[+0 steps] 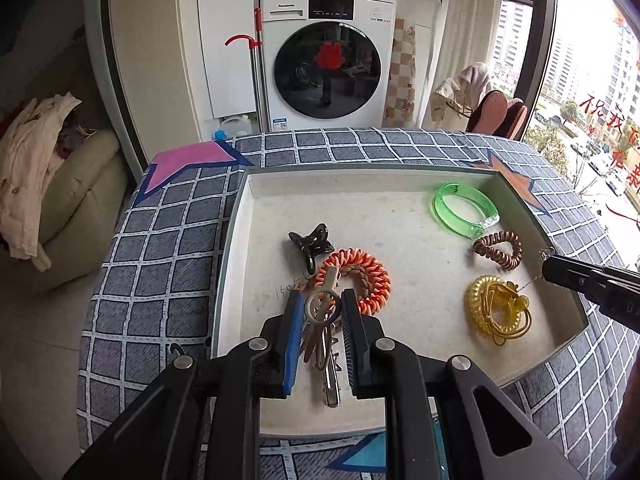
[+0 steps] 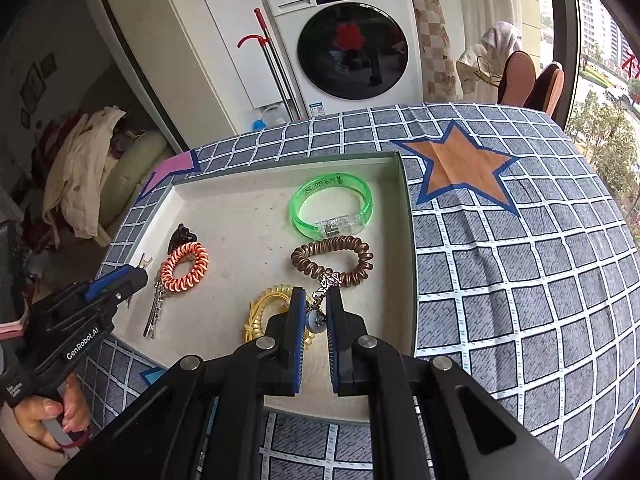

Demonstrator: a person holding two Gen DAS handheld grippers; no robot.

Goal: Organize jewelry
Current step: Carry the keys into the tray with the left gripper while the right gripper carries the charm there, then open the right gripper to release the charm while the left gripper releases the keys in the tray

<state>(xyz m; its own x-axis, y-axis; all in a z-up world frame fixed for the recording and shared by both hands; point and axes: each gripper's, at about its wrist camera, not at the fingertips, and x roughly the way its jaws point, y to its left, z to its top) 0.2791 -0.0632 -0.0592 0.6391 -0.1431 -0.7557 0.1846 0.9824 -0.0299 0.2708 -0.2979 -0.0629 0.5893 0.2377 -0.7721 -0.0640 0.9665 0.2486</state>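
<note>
In the tray (image 1: 236, 264) on the table (image 2: 520, 260), the left claw (image 1: 320, 308) is closed on a bunch of hair clips (image 1: 320, 320) just left of the orange coil tie (image 1: 360, 276). Right of that tie, the right claw (image 2: 314, 308) pinches a silver chain (image 2: 324, 286) (bead between its pads) above the yellow coil tie (image 2: 268, 300).

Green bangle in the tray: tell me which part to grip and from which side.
Grip the green bangle across its band on the near side, beside the clear clasp, coming from above. It lies flat and apart from the brown coil tie, so one pad can drop inside the ring.
</note>
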